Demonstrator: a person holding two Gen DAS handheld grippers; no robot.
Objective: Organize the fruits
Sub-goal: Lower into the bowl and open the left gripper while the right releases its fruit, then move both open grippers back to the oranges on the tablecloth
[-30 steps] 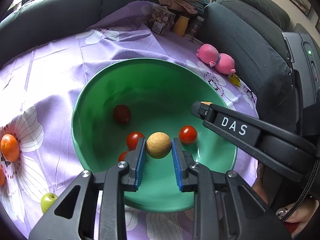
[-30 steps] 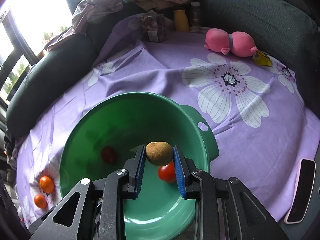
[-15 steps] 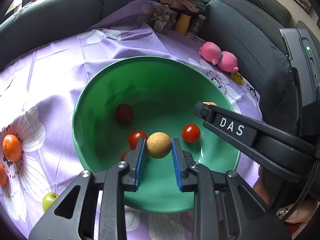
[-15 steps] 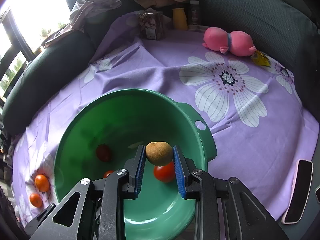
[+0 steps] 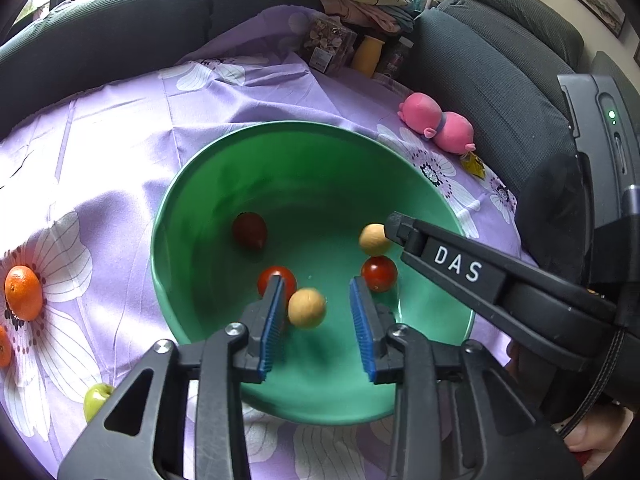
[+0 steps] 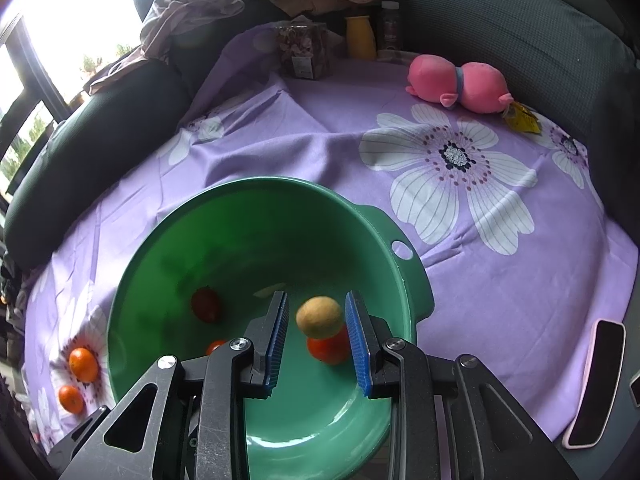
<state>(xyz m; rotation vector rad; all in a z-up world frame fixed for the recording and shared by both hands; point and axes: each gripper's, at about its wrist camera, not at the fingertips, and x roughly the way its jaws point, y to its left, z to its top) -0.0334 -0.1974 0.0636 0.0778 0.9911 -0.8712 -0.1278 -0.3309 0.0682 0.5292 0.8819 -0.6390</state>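
Both claws hang over the green bowl [image 5: 188,240] with jaws spread wide: left gripper [image 5: 318,320] and right gripper [image 6: 318,338] each frame a tan round fruit [image 5: 307,308] without clasping it. Purple floral cloth [image 6: 360,152] covers the surface, dark sofa cushions [image 5: 492,64] behind. Red tomatoes [image 5: 379,274] lie inside; oranges [image 5: 23,292] and a green apple [image 5: 96,400] lie outside. Nearby, a pink plush toy [image 6: 456,80].

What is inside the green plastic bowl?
The green plastic bowl holds two tan round fruits, two red tomatoes and one dark red fruit. The tongs hide part.
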